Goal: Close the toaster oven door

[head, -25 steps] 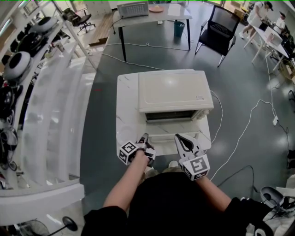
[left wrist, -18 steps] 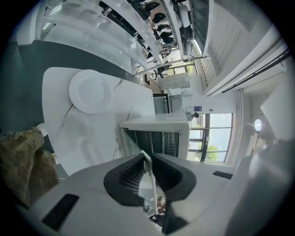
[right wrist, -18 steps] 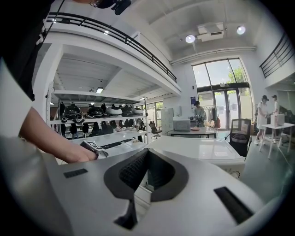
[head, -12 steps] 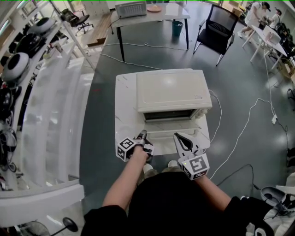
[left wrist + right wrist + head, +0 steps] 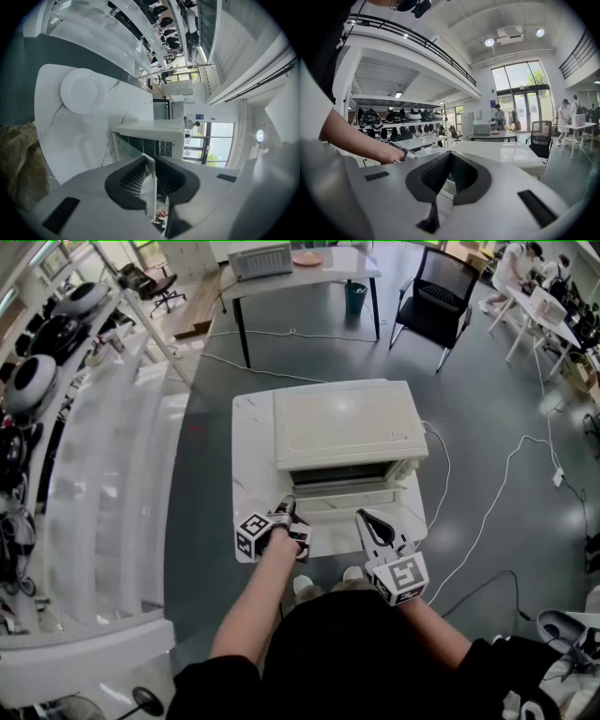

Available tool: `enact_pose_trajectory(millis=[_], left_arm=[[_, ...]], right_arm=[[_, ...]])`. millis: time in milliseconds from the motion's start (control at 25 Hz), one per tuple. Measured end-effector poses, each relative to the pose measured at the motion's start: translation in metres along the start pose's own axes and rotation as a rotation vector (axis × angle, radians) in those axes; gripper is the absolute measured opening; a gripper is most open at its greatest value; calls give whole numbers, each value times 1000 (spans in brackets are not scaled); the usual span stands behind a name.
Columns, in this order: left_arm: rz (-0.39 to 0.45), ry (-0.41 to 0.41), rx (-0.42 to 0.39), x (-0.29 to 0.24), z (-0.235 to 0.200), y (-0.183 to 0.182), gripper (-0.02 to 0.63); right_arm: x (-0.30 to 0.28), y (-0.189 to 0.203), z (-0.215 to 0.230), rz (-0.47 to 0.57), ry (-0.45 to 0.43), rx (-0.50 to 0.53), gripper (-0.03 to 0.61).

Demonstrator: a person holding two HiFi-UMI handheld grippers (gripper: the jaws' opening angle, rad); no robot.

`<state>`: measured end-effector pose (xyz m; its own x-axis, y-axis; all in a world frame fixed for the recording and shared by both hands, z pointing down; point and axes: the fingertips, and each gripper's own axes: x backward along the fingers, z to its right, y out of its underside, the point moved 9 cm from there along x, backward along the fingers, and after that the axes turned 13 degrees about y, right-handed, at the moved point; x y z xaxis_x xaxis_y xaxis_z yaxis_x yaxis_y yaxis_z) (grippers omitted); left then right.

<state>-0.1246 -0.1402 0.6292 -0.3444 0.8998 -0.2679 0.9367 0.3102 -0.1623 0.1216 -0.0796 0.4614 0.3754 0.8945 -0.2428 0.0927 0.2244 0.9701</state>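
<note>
The white toaster oven [image 5: 347, 427] stands on a small white marble table [image 5: 251, 451], and its door [image 5: 354, 504] hangs part-way open at the front. My left gripper [image 5: 289, 511] is at the door's left front corner. In the left gripper view a thin white door edge [image 5: 150, 187] runs between the pads of the left gripper [image 5: 151, 176] while its jaws are opening. My right gripper [image 5: 367, 522] is at the door's front edge, and the right gripper [image 5: 447, 174] is closed on a white strip of the door. The oven's top [image 5: 501, 152] shows beyond it.
A white cable [image 5: 487, 512] trails over the grey floor to the right of the table. White shelving with helmets [image 5: 84, 456] runs along the left. A desk [image 5: 300, 268] and a black chair [image 5: 433, 306] stand further back. People work at a table far right.
Both grippers have moved slightly forward and up toward the oven, and the door's front edge has risen with them, so the gap at the oven's front looks narrower.
</note>
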Motion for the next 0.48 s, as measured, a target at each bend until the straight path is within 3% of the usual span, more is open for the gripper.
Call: enact_pose_trajectory(millis=[240,480], left_arm=[[1,0,10,-4,3,-2,75],[5,5,29,-10,9,-2,77]], right_arm=[[1,-1,3,24,20,40,20],[-3,0,9,8,26,18,20]])
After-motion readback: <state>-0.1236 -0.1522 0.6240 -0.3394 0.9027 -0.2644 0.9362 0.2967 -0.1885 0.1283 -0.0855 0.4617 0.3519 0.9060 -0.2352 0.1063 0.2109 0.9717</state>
